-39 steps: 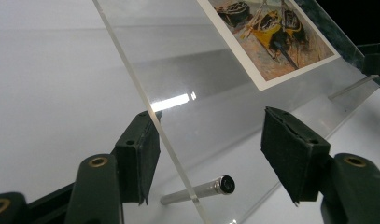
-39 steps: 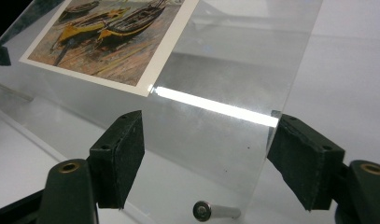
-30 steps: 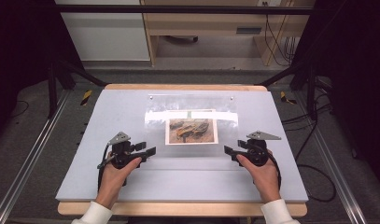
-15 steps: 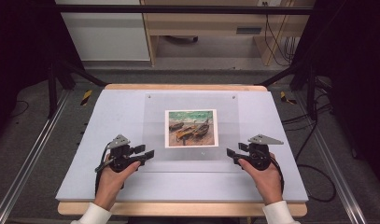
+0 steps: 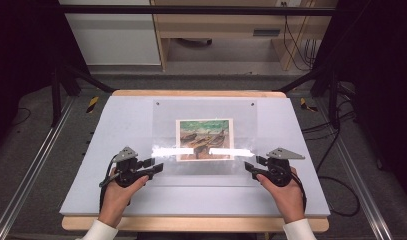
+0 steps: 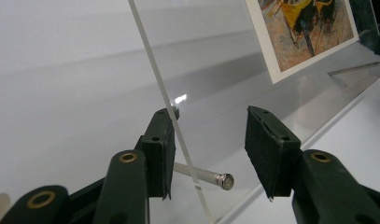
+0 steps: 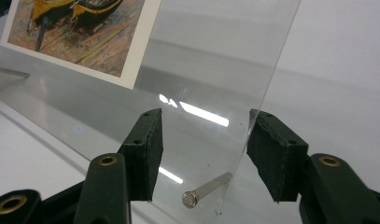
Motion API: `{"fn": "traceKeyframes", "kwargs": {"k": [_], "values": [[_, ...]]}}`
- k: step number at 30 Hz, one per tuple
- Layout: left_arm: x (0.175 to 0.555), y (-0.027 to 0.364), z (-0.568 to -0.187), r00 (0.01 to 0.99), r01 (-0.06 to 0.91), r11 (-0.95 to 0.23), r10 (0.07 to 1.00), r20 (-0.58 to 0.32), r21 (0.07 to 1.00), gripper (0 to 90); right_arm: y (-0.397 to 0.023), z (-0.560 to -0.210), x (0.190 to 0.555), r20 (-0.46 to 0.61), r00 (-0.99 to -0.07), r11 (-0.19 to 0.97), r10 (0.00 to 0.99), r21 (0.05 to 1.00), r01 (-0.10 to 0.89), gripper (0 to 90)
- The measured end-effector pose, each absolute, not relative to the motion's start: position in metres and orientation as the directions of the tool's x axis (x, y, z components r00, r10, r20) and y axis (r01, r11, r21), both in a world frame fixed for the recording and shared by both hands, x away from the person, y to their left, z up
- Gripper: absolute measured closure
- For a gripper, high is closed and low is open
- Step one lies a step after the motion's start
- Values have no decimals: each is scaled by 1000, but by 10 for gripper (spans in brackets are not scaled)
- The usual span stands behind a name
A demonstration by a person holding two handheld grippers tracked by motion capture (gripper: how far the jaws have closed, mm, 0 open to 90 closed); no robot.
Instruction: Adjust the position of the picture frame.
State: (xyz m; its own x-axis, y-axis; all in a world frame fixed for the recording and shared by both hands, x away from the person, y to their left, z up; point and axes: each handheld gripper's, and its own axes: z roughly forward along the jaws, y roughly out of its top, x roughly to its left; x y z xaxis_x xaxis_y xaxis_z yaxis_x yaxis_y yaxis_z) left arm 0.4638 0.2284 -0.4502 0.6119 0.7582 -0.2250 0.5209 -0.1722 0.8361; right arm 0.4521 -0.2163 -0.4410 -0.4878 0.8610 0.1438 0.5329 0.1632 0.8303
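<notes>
**mika:** High view has the clear acrylic sheet lying mid-desk with the boat painting print under it. The left claw and right claw sit at its two near corners.

**jo:** Are they gripping it?

**mika:** Not yet. In the left gripper view the sheet's edge runs between the jaws, right by one pad, with the other pad clear. A metal pin pokes out at the corner. The right gripper view shows the same: jaws apart around a pin. Both claws have just been closing.
</notes>
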Motion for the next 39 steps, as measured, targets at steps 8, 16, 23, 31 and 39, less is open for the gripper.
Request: {"fn": "traceKeyframes", "kwargs": {"k": [8,16,23,31,39], "values": [[457,229,-450,611,520,-190,763,-208,833,565,-217,-441,444,128,-486,175,864,830,529,516],[453,229,-450,610,520,-200,767,-197,831,590,-219,-442,438,123,-484,177,867,831,528,555],[450,230,-451,613,518,-208,767,-191,829,611,-220,-442,434,113,-484,185,868,831,524,580],[446,230,-451,610,513,-225,775,-168,828,629,-218,-443,429,95,-478,196,873,829,523,602],[442,228,-452,604,542,-204,769,-208,815,641,-218,-444,426,85,-476,202,875,830,520,615]]}}
